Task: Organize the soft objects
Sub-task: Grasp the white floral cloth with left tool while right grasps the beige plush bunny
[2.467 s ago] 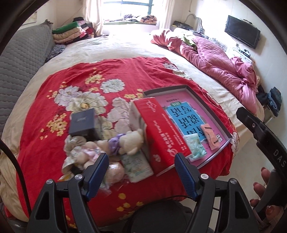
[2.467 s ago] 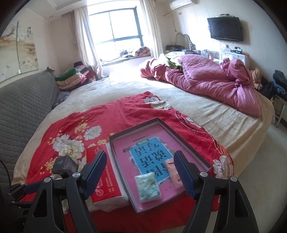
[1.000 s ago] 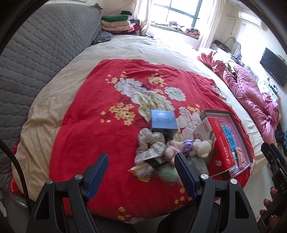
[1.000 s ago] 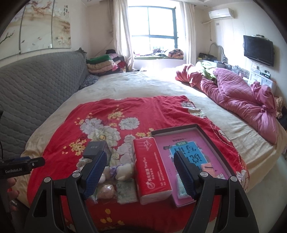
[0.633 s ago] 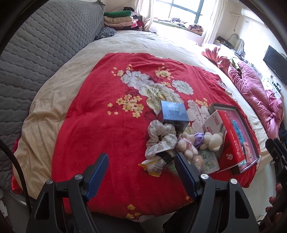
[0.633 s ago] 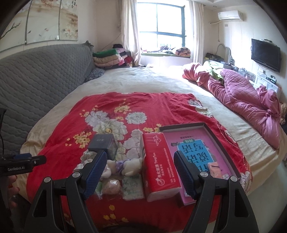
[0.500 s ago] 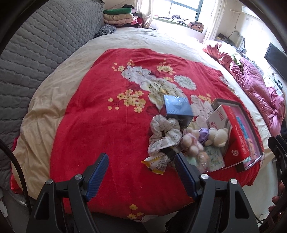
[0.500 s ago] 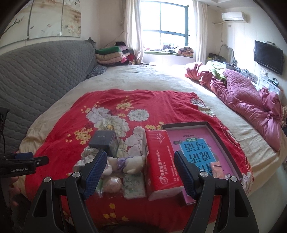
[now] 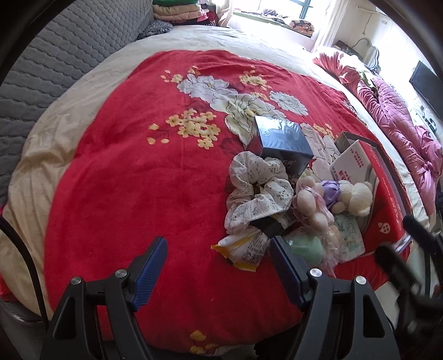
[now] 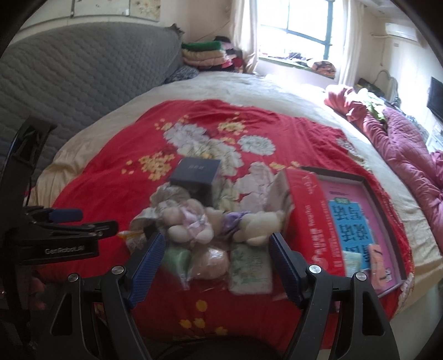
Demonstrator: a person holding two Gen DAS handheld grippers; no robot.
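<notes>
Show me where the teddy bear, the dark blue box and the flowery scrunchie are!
teddy bear (image 9: 355,198), left wrist view, on its cream head.
dark blue box (image 9: 279,133), left wrist view, on its top face.
flowery scrunchie (image 9: 257,191), left wrist view, on the gathered white fabric at its near side.

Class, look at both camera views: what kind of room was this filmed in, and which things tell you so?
Most likely a home bedroom. A large bed with a grey quilted headboard fills the view, a crumpled pink quilt lies along one side, and folded bedding is stacked by the curtained window.
</notes>
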